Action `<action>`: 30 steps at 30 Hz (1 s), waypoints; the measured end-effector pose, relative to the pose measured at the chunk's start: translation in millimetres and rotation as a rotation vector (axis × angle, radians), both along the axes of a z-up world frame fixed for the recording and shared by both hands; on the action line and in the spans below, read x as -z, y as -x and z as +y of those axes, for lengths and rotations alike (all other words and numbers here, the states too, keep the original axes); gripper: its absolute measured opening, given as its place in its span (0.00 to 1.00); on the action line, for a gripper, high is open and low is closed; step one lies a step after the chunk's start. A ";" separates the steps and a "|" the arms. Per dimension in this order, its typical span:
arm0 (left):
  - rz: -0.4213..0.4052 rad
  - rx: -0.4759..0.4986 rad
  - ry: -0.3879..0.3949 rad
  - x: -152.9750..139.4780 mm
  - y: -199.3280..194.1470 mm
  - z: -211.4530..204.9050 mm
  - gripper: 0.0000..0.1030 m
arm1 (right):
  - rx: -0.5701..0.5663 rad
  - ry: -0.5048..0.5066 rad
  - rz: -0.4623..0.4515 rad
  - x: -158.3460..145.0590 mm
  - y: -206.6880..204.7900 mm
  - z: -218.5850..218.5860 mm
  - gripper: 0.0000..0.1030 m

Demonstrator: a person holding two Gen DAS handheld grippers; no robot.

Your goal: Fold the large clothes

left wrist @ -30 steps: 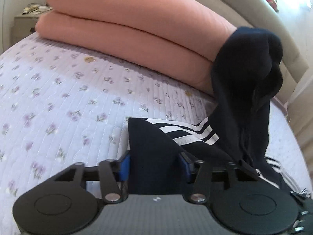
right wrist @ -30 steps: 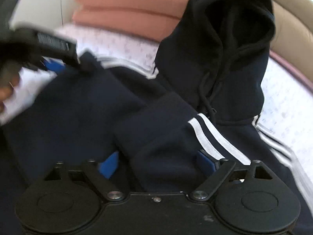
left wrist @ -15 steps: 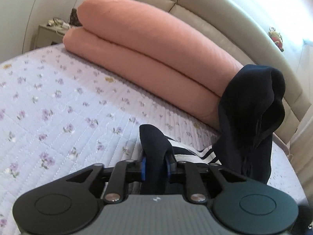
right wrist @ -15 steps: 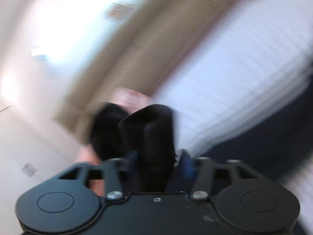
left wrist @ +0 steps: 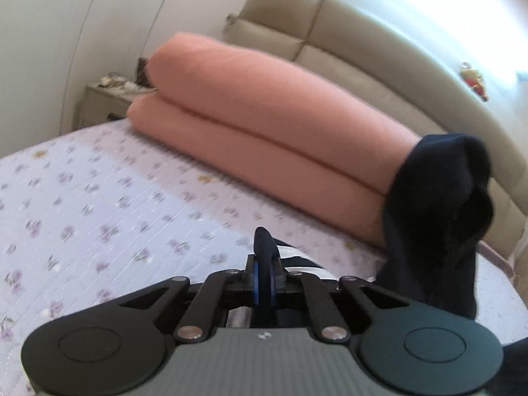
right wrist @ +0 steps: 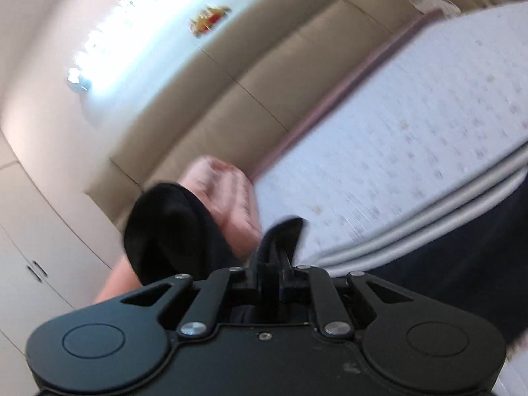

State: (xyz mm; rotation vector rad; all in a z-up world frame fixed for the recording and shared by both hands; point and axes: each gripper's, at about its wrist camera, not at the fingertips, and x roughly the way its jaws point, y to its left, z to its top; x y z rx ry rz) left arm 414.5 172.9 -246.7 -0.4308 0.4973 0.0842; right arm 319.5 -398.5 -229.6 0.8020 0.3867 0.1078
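A dark navy hoodie with white stripes lies on the bed. Its hood [left wrist: 439, 217] leans up against the pink bedding at the right of the left wrist view. My left gripper [left wrist: 263, 275] is shut on a fold of the hoodie's fabric [left wrist: 262, 247], lifted above the sheet. In the tilted, blurred right wrist view my right gripper [right wrist: 269, 275] is shut on another fold of the hoodie [right wrist: 283, 234]; the hood [right wrist: 168, 227] shows to its left and the striped body [right wrist: 462, 241] to the right.
A folded pink duvet [left wrist: 264, 132] lies across the head of the bed against the beige padded headboard [left wrist: 346, 46]. The floral quilted sheet [left wrist: 99, 204] spreads to the left. A bedside table [left wrist: 105, 99] stands at far left. White wardrobe doors [right wrist: 39, 247] show at left.
Both grippers closed on hoodie fabric and rose from the bed. The right gripper swung and tilted, so its view now faces the headboard.
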 end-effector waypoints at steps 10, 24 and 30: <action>0.069 0.015 -0.103 -10.5 -0.9 -4.3 0.13 | 0.037 0.116 0.261 34.9 -4.6 -15.5 0.69; 0.270 0.256 -0.049 -9.0 93.2 -23.1 0.10 | -0.110 0.432 0.380 32.0 -44.5 30.7 0.21; 0.169 0.237 -0.010 -21.6 116.4 -5.0 0.07 | -0.075 0.252 0.207 2.0 -28.2 23.0 0.25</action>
